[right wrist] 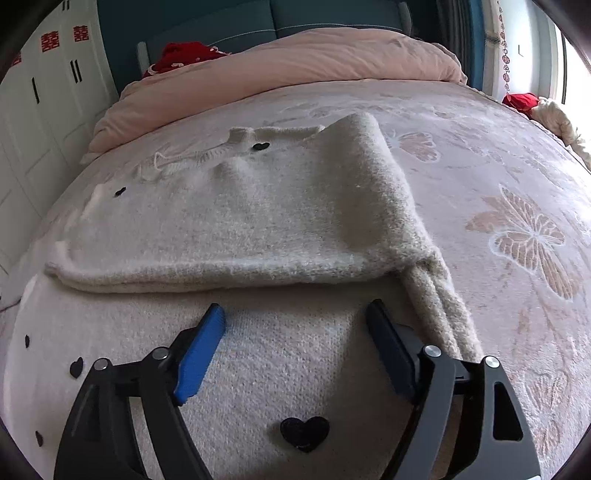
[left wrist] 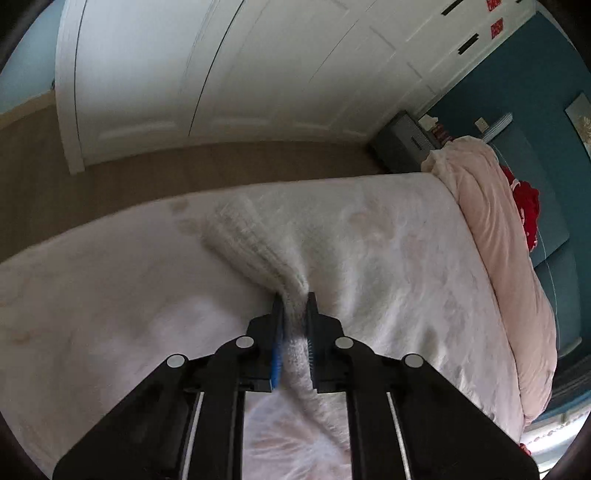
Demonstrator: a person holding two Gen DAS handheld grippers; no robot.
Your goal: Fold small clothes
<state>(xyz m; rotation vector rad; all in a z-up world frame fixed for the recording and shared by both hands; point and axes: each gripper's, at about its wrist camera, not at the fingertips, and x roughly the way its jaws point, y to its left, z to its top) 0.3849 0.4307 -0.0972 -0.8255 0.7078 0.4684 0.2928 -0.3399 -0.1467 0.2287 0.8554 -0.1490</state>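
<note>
On the bed (right wrist: 480,155), our left hand-held gripper (left wrist: 294,299) pinches the sweater (right wrist: 240,221); our right hand-held gripper (right wrist: 295,314) hovers spread above it.

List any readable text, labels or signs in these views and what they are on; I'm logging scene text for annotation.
"囍": red cut-outs on the white wardrobe doors, two clearly readable.
Red stickers on the wardrobe in the left wrist view: too blurred to read.
Sweater: black hearts only, no text.
</note>
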